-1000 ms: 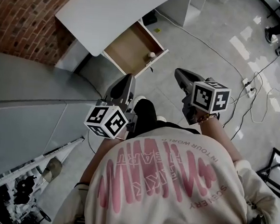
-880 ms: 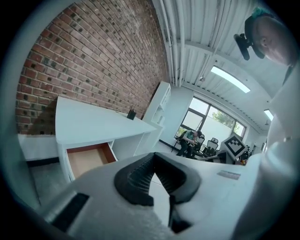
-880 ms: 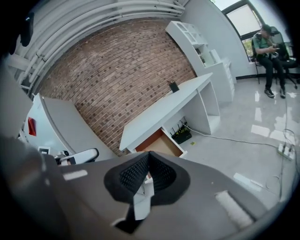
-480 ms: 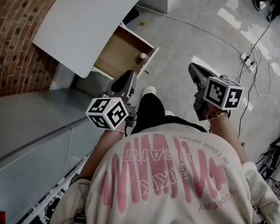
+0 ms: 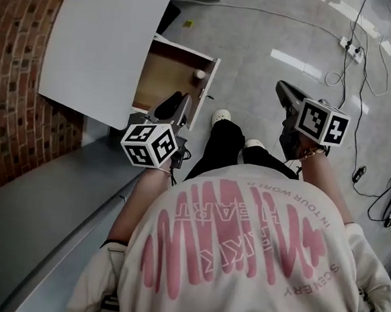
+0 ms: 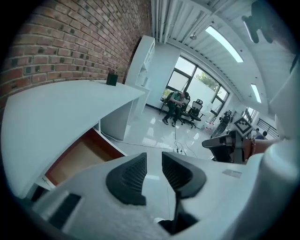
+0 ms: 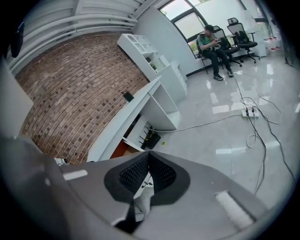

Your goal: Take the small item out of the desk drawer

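As left gripper (image 6: 153,159) jaws have just been opening, narrow empty gap, right gripper (image 7: 148,157) jaws together

Head view steeply down; gripper views forward; all 3 share drawer (image 5: 167,76).

The only lettering I can read is on my own cream sweatshirt (image 5: 240,270), which lies behind and below both pairs of jaws in the head view. It is printed in pink and stands upside down from there. A small line just behind my right jaws reads "IN TOUR WORLD". A second small line, further back on that same side, reads "SCENERY". The large pink letters across the middle are too stretched for me to read. The white marker cubes on my left gripper (image 5: 175,98) and right gripper (image 5: 282,87) bear black-and-white square patterns, not letters or numbers.
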A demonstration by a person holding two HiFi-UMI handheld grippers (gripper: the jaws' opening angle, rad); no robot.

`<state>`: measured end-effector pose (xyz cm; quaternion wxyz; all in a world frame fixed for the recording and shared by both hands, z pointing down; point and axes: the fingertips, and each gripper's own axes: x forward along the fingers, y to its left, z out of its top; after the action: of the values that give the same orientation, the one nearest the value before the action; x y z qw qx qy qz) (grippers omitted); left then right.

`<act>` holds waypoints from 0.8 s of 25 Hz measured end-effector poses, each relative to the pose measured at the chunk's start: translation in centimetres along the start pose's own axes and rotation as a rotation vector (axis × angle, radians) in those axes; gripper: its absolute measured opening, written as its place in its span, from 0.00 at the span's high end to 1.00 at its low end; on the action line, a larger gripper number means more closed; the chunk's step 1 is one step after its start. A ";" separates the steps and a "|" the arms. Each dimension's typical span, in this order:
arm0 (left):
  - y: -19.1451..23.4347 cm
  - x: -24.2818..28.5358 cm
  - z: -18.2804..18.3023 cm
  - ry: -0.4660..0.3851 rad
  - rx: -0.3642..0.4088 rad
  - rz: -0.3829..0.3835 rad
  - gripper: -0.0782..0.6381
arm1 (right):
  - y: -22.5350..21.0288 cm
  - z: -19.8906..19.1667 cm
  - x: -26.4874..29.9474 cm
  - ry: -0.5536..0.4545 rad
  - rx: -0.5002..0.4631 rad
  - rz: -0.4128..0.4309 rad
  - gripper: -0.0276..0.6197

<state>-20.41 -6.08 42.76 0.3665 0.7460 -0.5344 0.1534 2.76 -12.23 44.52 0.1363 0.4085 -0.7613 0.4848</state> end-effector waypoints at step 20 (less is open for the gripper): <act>6.0 11.0 -6.9 0.417 0.386 -0.061 0.70 | -10.3 -9.8 -1.4 -0.063 0.391 -0.214 0.94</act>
<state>-20.57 -9.67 56.56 0.3243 0.7700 -0.3858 0.3913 9.60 -5.22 54.98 0.0813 0.5207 -0.6091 0.5927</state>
